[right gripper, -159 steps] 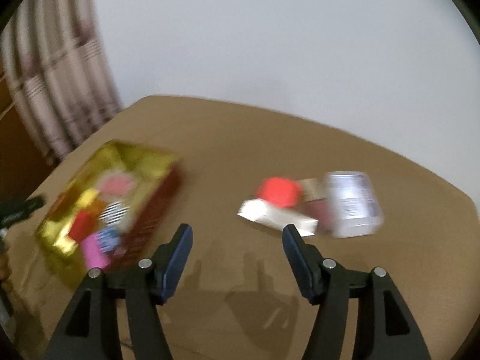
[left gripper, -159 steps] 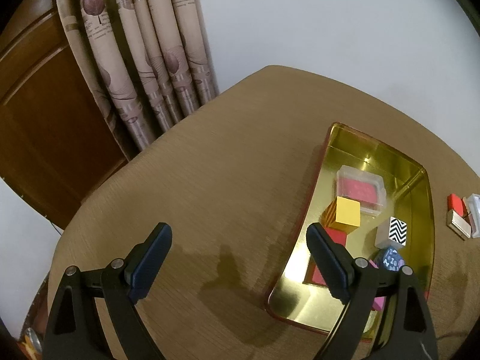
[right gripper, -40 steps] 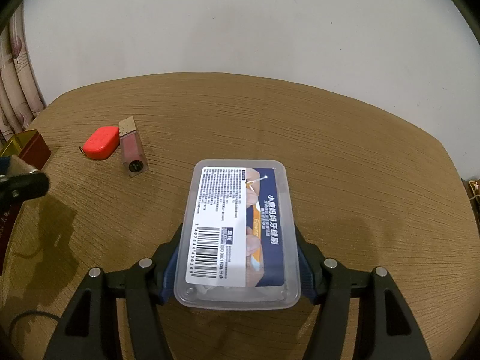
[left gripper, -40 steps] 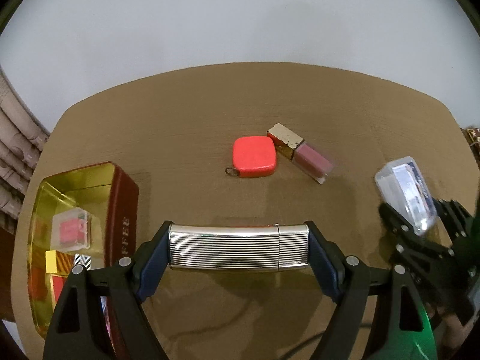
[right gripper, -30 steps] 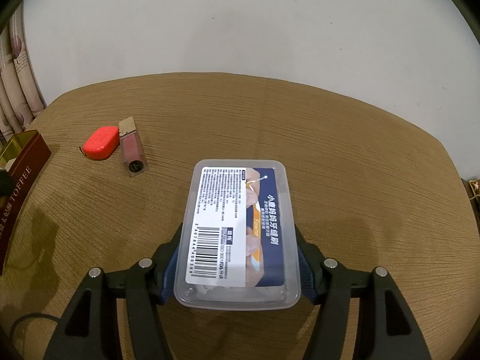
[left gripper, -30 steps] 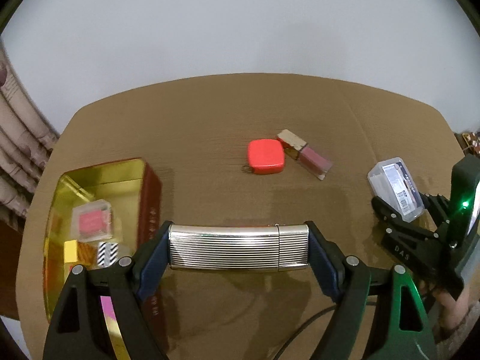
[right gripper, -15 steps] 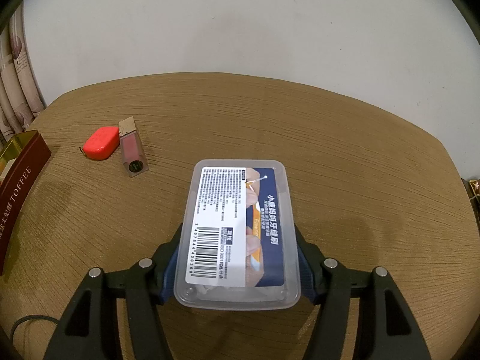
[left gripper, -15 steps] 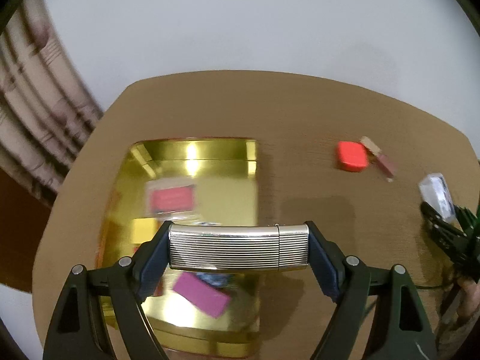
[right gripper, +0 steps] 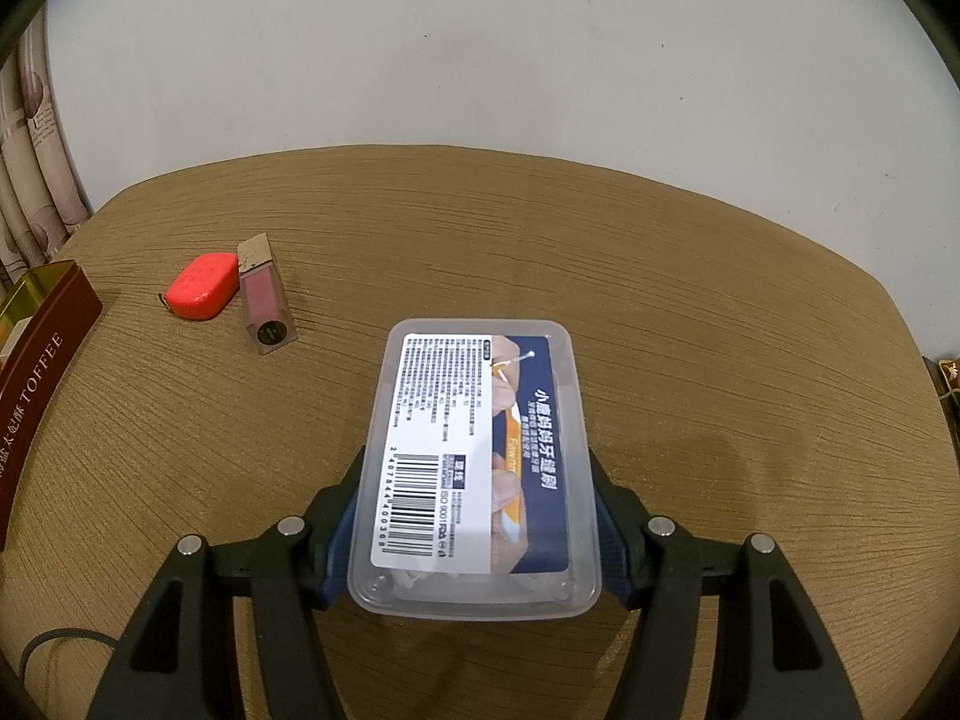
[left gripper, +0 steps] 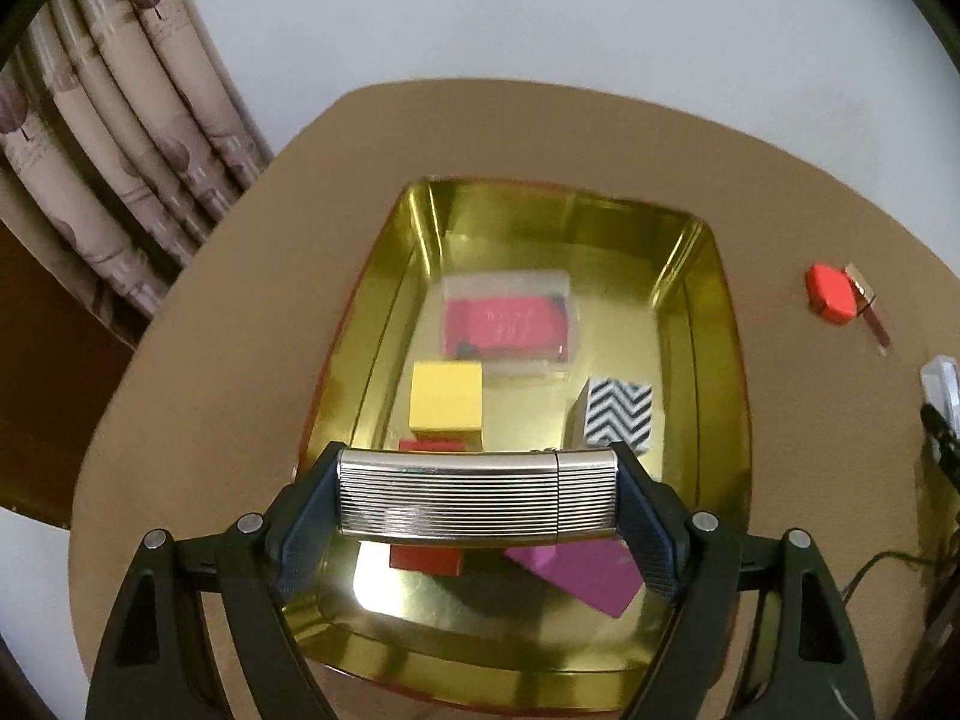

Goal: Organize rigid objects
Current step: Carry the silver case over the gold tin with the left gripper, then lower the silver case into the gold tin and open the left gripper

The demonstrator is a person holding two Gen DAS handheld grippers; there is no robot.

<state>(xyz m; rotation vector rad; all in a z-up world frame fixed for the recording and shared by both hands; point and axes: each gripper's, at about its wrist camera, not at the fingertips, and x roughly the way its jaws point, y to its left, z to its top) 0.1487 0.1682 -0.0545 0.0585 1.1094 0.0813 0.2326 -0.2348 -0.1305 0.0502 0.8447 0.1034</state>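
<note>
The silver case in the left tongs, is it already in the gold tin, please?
Not yet. The silver case is clamped between the left tongs, held above the gold tin.

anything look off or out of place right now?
Nothing damaged or spilled. Two items lie loose on the table outside the gold tin: the red case and the pink tube beside it. In the tin, the magenta block sits askew.

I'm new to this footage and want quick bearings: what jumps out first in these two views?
The left tongs grip a ribbed silver case crosswise above an open gold tin that holds colourful blocks. The right tongs clamp a clear labelled plastic box over the brown table, where a red pebble-shaped object lies beside a pink tube.
</note>
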